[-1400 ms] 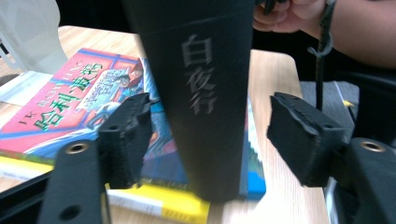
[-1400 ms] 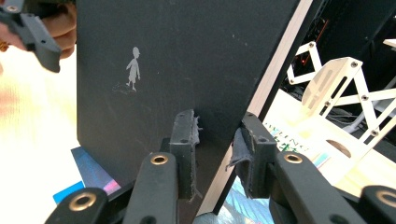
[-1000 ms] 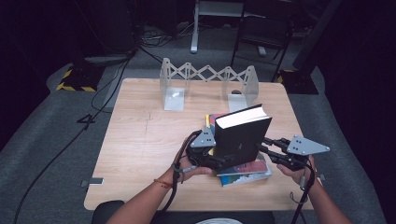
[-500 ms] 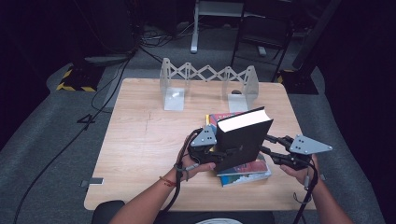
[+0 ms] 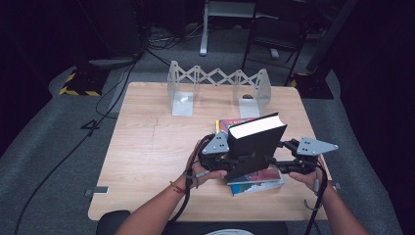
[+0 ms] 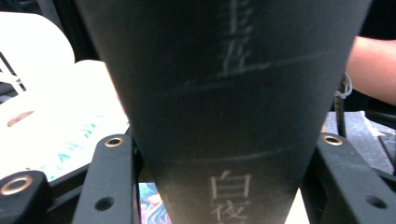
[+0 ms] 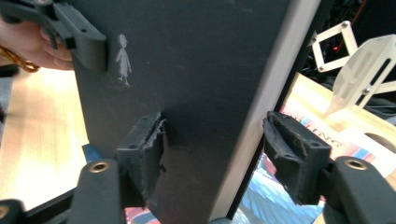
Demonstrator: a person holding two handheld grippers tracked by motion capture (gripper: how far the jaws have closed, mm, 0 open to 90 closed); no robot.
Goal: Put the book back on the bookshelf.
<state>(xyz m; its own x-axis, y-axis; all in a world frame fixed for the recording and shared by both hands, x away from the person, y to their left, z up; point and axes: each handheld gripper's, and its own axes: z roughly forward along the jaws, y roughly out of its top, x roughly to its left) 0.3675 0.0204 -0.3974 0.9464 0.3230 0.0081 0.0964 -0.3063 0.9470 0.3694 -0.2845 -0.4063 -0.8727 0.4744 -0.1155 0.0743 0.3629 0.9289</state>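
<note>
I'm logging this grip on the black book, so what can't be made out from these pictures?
- Black book: its spine lettering is cut off by the top and bottom edges in the left gripper view.
- Colourful books lying on the table: titles hidden under the black book, too small in the high view.
- Right gripper: one pad touches the cover; whether the other presses is unclear.
- Left gripper: pad contact is hidden behind the spine.

Overhead light falls brightly on the tabletop [image 5: 147, 147] while the room around it sinks into near black. In the left gripper view, pale pages at the left blow out to white glare, and the black book [image 6: 233, 116] fills close, soft and blurred.
</note>
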